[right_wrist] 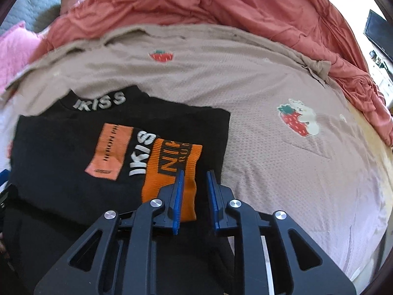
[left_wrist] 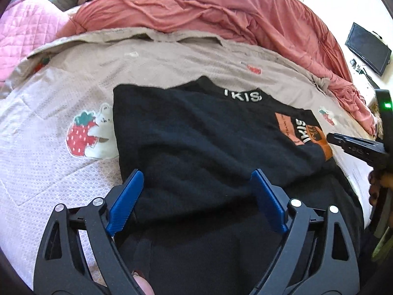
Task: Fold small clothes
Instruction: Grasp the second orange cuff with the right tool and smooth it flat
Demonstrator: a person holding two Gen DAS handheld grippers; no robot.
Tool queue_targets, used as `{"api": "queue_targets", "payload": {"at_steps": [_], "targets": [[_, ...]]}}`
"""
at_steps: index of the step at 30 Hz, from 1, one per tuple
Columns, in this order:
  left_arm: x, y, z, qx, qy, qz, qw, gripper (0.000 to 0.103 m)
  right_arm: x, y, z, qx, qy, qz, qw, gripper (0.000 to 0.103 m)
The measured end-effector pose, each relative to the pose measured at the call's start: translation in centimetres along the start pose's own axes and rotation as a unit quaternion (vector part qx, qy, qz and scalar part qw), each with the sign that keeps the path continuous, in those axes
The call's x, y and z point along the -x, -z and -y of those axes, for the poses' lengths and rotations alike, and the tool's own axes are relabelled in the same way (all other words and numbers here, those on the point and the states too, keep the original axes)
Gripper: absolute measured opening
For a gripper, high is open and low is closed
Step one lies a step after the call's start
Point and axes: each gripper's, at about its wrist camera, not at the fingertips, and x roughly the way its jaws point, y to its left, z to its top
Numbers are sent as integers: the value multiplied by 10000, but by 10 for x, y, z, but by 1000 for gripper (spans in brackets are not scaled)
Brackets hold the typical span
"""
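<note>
The beige strawberry blanket (right_wrist: 282, 78) fills the bed, and the black sweater (left_wrist: 196, 132) lies on it around 9 o'clock in the right wrist view, sleeves folded in, orange cuff (right_wrist: 172, 169) on top. The left gripper (left_wrist: 196, 191) gapes wide over the hem, empty; the right gripper (right_wrist: 194, 189) is barely parted beside the cuff, gripping nothing. Probably best to pinch both hem corners evenly, then lift toward the collar.

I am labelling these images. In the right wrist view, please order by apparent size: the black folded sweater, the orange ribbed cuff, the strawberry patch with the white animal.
1. Black folded sweater, clearly largest.
2. Orange ribbed cuff.
3. Strawberry patch with the white animal, smallest, though it lies farther from the camera.
</note>
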Motion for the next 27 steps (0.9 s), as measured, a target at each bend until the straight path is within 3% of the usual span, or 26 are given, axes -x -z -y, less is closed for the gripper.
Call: {"api": "queue_targets", "payload": {"at_steps": [6, 12, 14, 16, 19, 23, 27], "targets": [[9, 0, 9, -165, -58, 195, 9997, 82, 23, 11, -12, 114, -410, 267, 9987, 29], [-8, 8, 8, -216, -276, -239, 9991, 82, 15, 12, -41, 468, -728, 216, 9960, 30], [-10, 10, 7, -241, -292, -277, 9989, 82, 3, 14, -43, 509, -620, -19, 9968, 30], [-11, 11, 8, -292, -304, -289, 9987, 83, -20, 20, -39, 444, -366, -552, 9968, 31], [-12, 11, 9, -341, -311, -300, 9985, 83, -22, 22, -31, 136, -585, -505, 9969, 31], [-12, 11, 8, -289, -271, -291, 9988, 83, -19, 22, -35, 264, -522, -442, 9973, 33], [-9, 10, 7, -263, -241, -261, 9990, 84, -15, 24, -28, -124, -663, -431, 9968, 35]]}}
